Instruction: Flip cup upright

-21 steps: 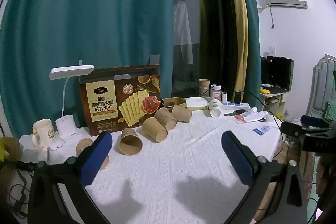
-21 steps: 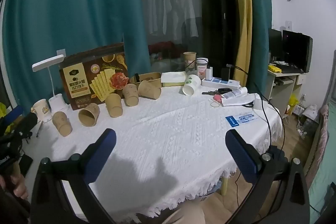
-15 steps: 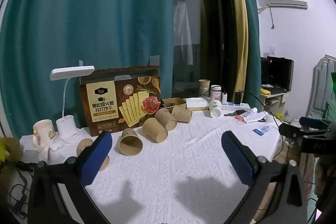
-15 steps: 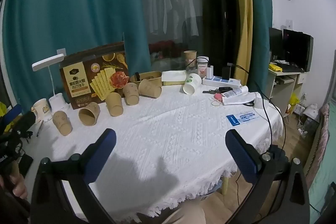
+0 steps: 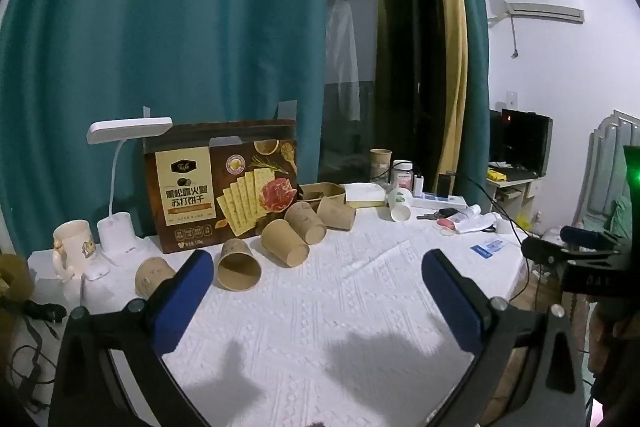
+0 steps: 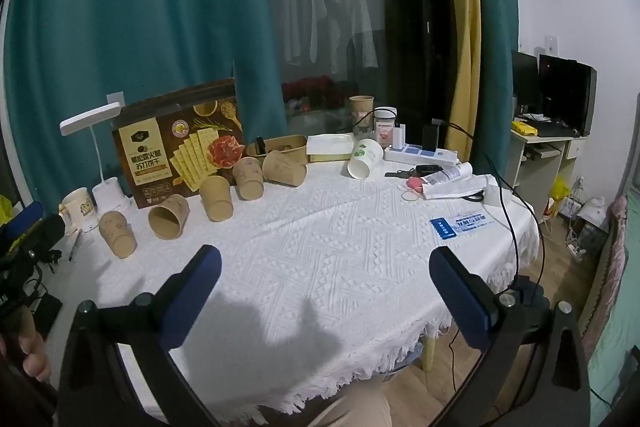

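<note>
Nothing has moved since earlier: my left gripper [image 5: 314, 281] and right gripper [image 6: 326, 277] hover spread wide and empty; brown cups [image 5: 239, 264] lie toppled at ten o'clock, none flipped yet.

Dim indoor light, soft shadows on the white tablecloth [image 6: 340, 247], strong fisheye bending and dark corners.

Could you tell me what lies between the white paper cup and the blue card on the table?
In the right wrist view, keys, a pink object and papers lie between the white paper cup and the blue card.
</note>
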Tool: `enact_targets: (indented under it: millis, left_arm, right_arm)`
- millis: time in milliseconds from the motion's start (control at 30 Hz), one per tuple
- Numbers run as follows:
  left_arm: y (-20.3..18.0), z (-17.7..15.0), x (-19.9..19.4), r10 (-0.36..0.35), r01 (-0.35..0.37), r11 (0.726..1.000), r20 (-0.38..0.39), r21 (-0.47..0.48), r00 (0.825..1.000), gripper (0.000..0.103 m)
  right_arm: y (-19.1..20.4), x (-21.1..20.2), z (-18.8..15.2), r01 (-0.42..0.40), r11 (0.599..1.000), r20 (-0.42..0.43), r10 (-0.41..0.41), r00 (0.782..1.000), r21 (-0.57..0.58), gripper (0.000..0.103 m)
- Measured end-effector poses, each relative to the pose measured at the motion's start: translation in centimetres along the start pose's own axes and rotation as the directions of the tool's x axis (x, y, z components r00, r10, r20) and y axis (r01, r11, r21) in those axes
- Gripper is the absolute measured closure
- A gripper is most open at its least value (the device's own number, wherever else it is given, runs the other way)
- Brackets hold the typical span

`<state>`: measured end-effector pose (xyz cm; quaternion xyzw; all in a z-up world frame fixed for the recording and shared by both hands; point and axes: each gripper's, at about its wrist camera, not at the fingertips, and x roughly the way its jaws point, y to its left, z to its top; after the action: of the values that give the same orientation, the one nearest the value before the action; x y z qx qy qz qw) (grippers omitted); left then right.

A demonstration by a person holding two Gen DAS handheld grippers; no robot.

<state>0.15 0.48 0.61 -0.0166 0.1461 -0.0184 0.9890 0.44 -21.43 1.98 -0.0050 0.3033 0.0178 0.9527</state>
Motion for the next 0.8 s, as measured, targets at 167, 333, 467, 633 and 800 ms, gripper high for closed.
enact_targets:
  millis: [167,333,467,633,800]
  left_arm:
    - [-0.23,-0.14,-0.18,0.009,-0.009,1.000,0.012,0.001,1.000,0.000]
    - [-0.26,-0.14,-0.17,0.005,-0.005,1.000,0.003,0.002,1.000,0.000]
    - [-0.09,0.05,-0.09,-0.017,0.017,1.000,-0.005,-0.010,1.000,0.000]
    - [-0.13,-0.09,0.02,-0.030,0.030,1.000,-0.016,-0.010,0.999,0.000]
    - [-0.27,-0.23,0.06,-0.031,0.031,1.000,-0.013,-0.002,0.999,0.000]
  right_arm:
    - [0.06,-0.04,0.02,0.003,1.000,-0.001,-0.003,1.000,0.002,0.000]
    - [-0.03,-0.04,0.03,0.002,1.000,-0.001,-0.002,1.000,0.004,0.000]
    - [-0.03,-0.01,0.03,0.001,1.000,-0.001,-0.001,1.000,0.003,0.000]
    - [-0.07,-0.02,-0.17,0.000,1.000,-0.001,0.000,1.000,0.003,0.000]
    - [0.00,0.59,-0.54,0.001,1.000,-0.002,-0.001,1.000,-0.003,0.000]
